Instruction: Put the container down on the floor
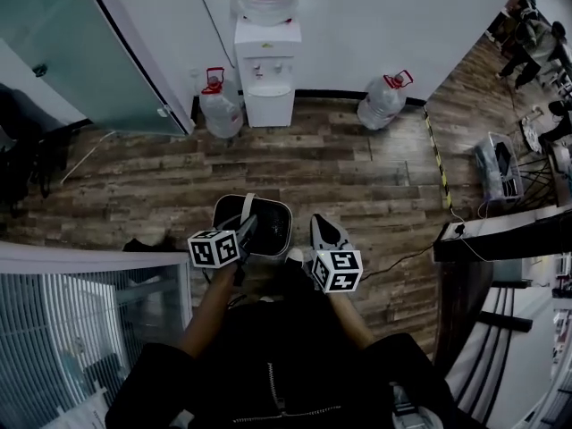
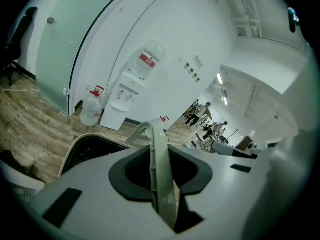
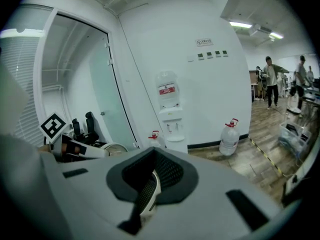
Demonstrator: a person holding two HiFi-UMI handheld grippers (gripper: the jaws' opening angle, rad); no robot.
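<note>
Wooden floor short of the water dispenser, and the bin isn't down yet imo. It hangs by its handle, left gripper clamped on that. Right gripper is pinched together, empty. Whole lowering bit is left.

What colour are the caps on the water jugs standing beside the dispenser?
Red caps, seen best in the right gripper view.
</note>
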